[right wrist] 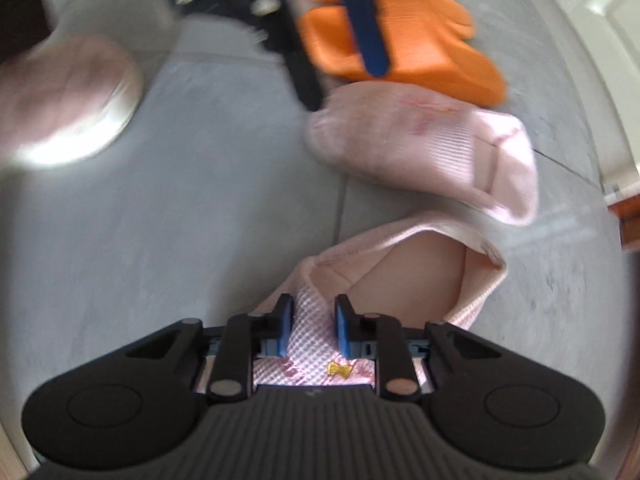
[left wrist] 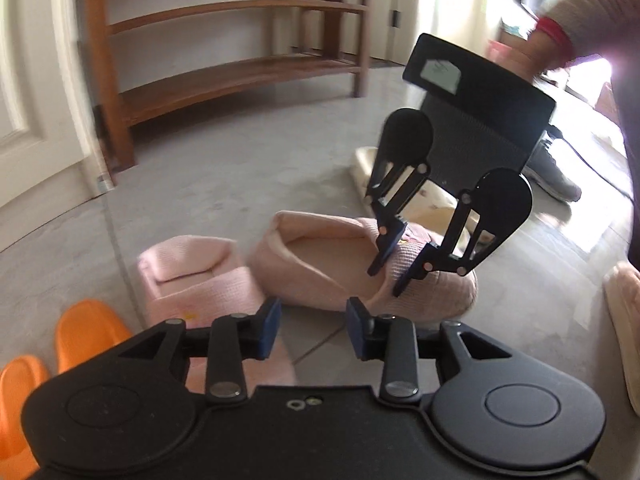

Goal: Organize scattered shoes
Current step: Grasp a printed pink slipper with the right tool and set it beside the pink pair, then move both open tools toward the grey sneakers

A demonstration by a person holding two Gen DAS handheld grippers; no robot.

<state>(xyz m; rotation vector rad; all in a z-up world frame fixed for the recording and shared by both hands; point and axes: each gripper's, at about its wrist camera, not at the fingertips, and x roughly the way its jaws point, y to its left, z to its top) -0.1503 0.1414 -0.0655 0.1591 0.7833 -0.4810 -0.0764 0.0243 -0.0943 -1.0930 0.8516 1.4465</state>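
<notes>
You are pinching the waffle-knit top of one pink slipper [right wrist: 404, 276] with your right hand-held gripper [right wrist: 310, 330], the blue pads [right wrist: 283, 328] pressing into the fabric just behind its open mouth; taking it by the upper rather than the sole is probably giving you a soft fold to bite on and keeping the slipper hanging level. Your left hand-held gripper [left wrist: 312, 330] is standing spread with nothing between its pads, hovering over the floor [left wrist: 224, 184] just in front of the second pink slipper [left wrist: 196, 280], which is lying beside the first with its folded heel flap showing. That second slipper sits between the one you are gripping and a pair of orange slides [left wrist: 60, 348] already lined up side by side, so you seem to be gathering the pink pair to match them up the same way. A cream slipper [left wrist: 432, 200] is lying just behind the pink ones, partly hidden by your right gripper. The wooden shoe rack [left wrist: 232, 68] against the wall is standing well apart from all of this with its visible shelves bare, likely the place these pairs are meant to go.
</notes>
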